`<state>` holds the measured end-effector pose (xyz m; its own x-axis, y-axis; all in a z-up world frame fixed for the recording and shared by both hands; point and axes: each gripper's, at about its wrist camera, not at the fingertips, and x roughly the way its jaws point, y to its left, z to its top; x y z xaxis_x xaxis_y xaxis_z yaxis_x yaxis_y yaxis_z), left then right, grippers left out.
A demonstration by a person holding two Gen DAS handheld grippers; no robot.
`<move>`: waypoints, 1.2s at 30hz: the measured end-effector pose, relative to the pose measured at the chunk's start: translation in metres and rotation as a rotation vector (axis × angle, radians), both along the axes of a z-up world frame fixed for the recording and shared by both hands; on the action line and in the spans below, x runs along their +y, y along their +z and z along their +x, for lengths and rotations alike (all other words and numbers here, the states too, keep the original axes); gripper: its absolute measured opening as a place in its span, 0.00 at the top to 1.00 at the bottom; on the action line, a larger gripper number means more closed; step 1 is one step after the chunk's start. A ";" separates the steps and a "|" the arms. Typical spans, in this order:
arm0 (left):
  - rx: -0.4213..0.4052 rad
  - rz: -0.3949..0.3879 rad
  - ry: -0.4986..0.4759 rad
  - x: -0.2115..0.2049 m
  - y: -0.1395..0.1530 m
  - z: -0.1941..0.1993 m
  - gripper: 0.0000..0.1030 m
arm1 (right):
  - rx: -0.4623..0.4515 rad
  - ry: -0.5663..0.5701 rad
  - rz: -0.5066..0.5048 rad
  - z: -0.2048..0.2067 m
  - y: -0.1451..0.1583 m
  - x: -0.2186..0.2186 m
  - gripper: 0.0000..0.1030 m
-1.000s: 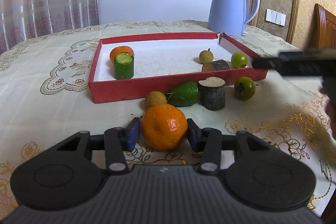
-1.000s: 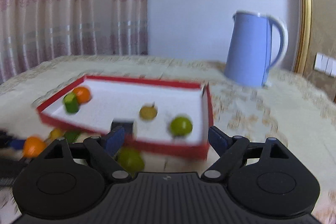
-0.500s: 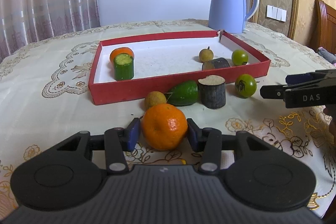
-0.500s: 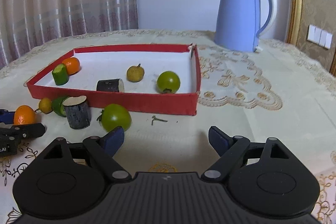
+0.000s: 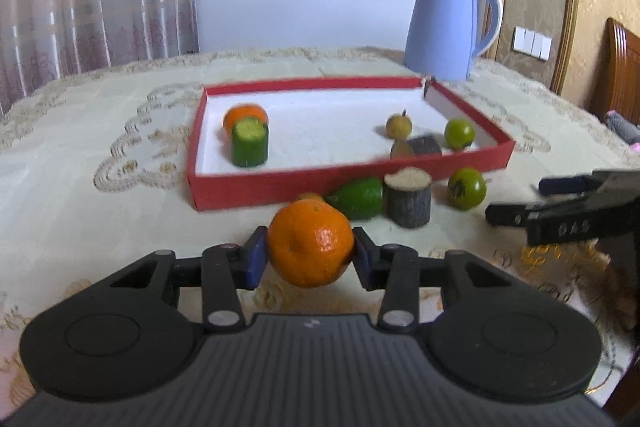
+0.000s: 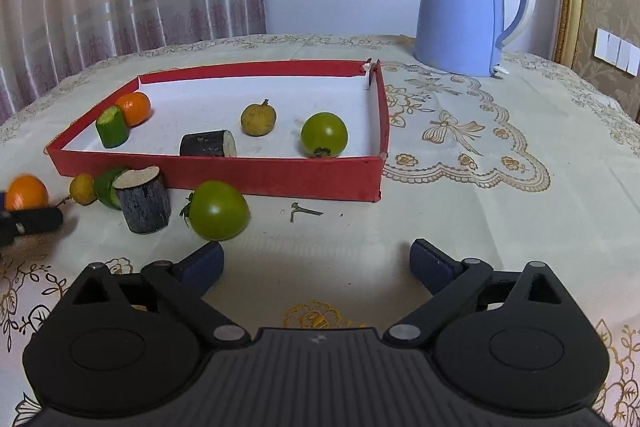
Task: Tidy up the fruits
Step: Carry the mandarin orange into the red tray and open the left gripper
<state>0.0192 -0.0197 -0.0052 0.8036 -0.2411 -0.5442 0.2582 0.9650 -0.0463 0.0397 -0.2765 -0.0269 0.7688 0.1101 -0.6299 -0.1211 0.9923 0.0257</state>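
Note:
My left gripper (image 5: pixel 310 257) is shut on an orange (image 5: pixel 310 243), held in front of the red tray (image 5: pixel 352 179). Inside the tray lie another orange (image 5: pixel 244 113), a cucumber piece (image 5: pixel 250 143), a small yellow fruit (image 5: pixel 399 126), a dark cane piece (image 5: pixel 426 147) and a green tomato (image 5: pixel 460 133). Before the tray sit a green fruit (image 5: pixel 356 197), a dark upright cane piece (image 5: pixel 408 201) and a green tomato (image 6: pixel 218 211). My right gripper (image 6: pixel 316 265) hovers low over the cloth, its jaws opening with nothing between them; the tomato lies just beyond its left finger.
A blue kettle (image 6: pixel 472 3) stands behind the tray's far right corner. A small green stem (image 6: pixel 304 211) lies on the embroidered tablecloth (image 6: pixel 480 187). A wooden chair back (image 5: pixel 620 75) is at the right edge.
The right gripper has come down from over the tray to low above the cloth, and its jaws have widened. The left gripper still grips the orange in nearly the same place.

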 end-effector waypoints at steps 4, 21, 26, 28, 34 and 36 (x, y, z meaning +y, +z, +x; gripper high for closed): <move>-0.007 -0.029 0.002 0.006 0.018 0.009 0.61 | 0.004 0.004 -0.007 0.000 -0.001 0.001 0.01; 0.003 0.065 0.072 -0.023 0.025 0.131 0.61 | 0.008 0.007 -0.027 0.001 -0.001 0.004 0.00; -0.019 0.121 0.091 -0.037 0.017 0.156 0.61 | 0.008 0.007 -0.027 0.001 -0.001 0.004 0.00; -0.015 0.121 0.090 -0.040 0.018 0.160 0.61 | 0.008 0.007 -0.027 0.001 -0.001 0.004 0.00; -0.022 0.112 0.094 -0.045 0.018 0.168 0.37 | 0.008 0.007 -0.027 0.001 -0.001 0.004 0.00; -0.044 0.120 0.107 -0.045 0.020 0.165 0.24 | 0.008 0.007 -0.027 0.001 -0.001 0.004 0.00</move>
<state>0.1846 -0.0649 0.0145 0.8450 -0.0878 -0.5275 0.1525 0.9850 0.0803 0.0405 -0.2726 -0.0282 0.7630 0.0979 -0.6390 -0.1276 0.9918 -0.0004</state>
